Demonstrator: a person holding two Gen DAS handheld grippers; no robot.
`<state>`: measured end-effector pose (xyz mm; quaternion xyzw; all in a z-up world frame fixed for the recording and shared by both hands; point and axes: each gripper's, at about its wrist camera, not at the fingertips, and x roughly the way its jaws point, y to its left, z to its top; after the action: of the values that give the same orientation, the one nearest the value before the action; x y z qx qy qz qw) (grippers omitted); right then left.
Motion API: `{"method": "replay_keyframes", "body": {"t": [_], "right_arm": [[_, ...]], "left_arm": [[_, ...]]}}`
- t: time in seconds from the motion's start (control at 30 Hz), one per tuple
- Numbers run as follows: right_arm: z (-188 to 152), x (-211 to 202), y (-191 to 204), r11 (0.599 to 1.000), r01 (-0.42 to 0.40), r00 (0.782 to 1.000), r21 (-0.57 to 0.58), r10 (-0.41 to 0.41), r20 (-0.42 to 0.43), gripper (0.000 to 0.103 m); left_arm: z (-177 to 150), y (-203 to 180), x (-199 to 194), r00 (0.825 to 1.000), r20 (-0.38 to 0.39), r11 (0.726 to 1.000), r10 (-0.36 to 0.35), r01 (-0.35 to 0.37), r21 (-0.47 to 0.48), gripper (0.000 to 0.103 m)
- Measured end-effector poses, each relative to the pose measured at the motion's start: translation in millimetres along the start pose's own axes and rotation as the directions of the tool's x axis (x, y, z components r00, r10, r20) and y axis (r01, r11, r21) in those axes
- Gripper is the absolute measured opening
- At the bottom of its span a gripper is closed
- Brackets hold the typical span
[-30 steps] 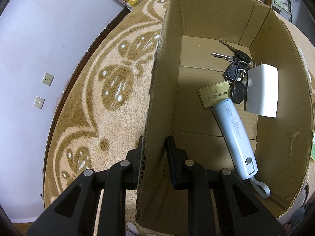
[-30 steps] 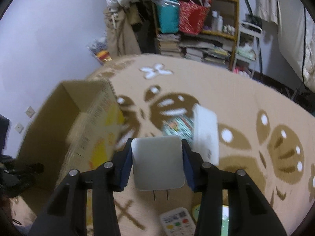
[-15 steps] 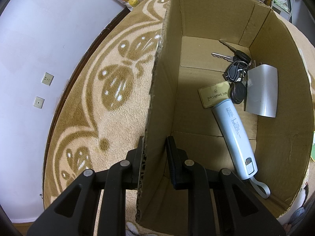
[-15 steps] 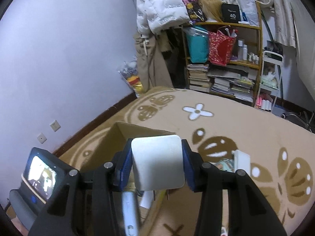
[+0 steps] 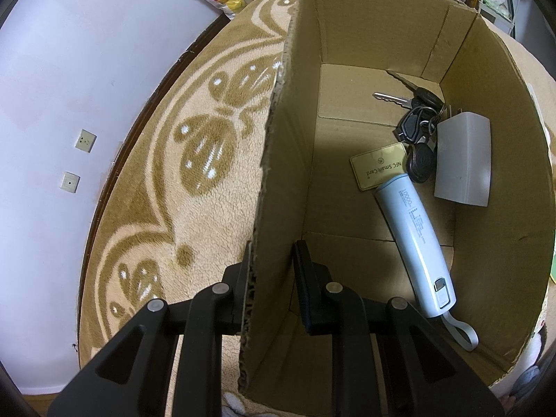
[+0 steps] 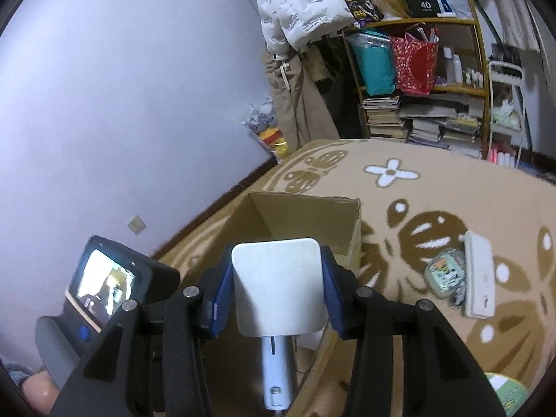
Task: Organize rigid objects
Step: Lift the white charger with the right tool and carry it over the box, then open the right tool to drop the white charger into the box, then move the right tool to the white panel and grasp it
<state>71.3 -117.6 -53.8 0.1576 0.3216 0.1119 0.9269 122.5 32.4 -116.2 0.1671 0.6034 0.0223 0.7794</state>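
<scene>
My left gripper [image 5: 274,253] is shut on the near left wall of an open cardboard box [image 5: 288,160]. Inside lie a bunch of keys [image 5: 418,118], a gold card [image 5: 378,170], a light blue power bank [image 5: 417,239] and a white block [image 5: 464,160]. My right gripper [image 6: 278,288] is shut on a white plug adapter [image 6: 278,299], held above the near part of the box [image 6: 305,208]. Below the adapter the power bank [image 6: 276,371] shows.
The box stands on a beige patterned rug [image 5: 194,160] near a lilac wall. On the rug right of the box lie a white slab [image 6: 479,278] and a small printed case [image 6: 444,274]. A green round item [image 6: 507,392] is at the bottom right. Cluttered shelves [image 6: 417,80] stand behind.
My right gripper has carried the adapter from over the rug to above the box. The white block inside the box has fallen into shadow. The left gripper has not moved.
</scene>
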Motion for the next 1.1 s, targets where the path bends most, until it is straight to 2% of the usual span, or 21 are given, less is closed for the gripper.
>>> {"method": "replay_keyframes", "body": {"t": [0.17, 0.53, 0.6, 0.63, 0.8, 0.87, 0.97, 1.1], "right_arm": [[-6.1, 4.7, -3.1, 0.999, 0.03, 0.999, -0.019, -0.03, -0.021, 0.049], [-10.7, 8.7, -2.4, 0.999, 0.025, 0.999, -0.02, -0.026, -0.041, 0.05], [-8.8, 7.2, -1.9, 0.999, 0.035, 0.999, -0.023, -0.036, -0.037, 0.056], [-7.2, 5.8, -2.2, 0.999, 0.044, 0.999, -0.02, -0.044, -0.031, 0.066], [-0.4, -3.5, -9.2, 0.997, 0.08, 0.997, -0.008, -0.08, -0.004, 0.075], [2.4, -6.8, -16.0, 0.994, 0.111, 0.994, -0.005, -0.111, 0.01, 0.086], [7.3, -10.3, -33.7, 0.988, 0.153, 0.988, 0.023, -0.153, 0.021, 0.092], [14.2, -10.5, -61.3, 0.973, 0.225, 0.974, 0.056, -0.227, 0.021, 0.092]], "left_arm": [[-0.6, -2.0, -0.8, 1.0, 0.004, 1.0, 0.005, -0.005, 0.006, 0.02], [0.2, -0.5, -1.7, 1.0, 0.001, 1.0, -0.001, 0.001, 0.001, 0.02], [0.3, 0.1, -1.2, 1.0, 0.0, 1.0, 0.0, 0.0, -0.002, 0.02], [0.4, 0.5, -1.2, 1.0, -0.001, 1.0, -0.004, 0.004, -0.005, 0.02], [0.6, 3.2, -0.4, 1.0, -0.001, 1.0, -0.007, 0.007, -0.008, 0.02], [0.5, 3.1, -0.5, 1.0, 0.0, 1.0, -0.004, 0.004, -0.004, 0.02], [0.5, 3.1, -0.5, 1.0, -0.001, 1.0, -0.007, 0.007, -0.007, 0.02], [0.9, 3.0, -0.4, 1.0, -0.001, 1.0, -0.005, 0.005, -0.005, 0.02]]}}
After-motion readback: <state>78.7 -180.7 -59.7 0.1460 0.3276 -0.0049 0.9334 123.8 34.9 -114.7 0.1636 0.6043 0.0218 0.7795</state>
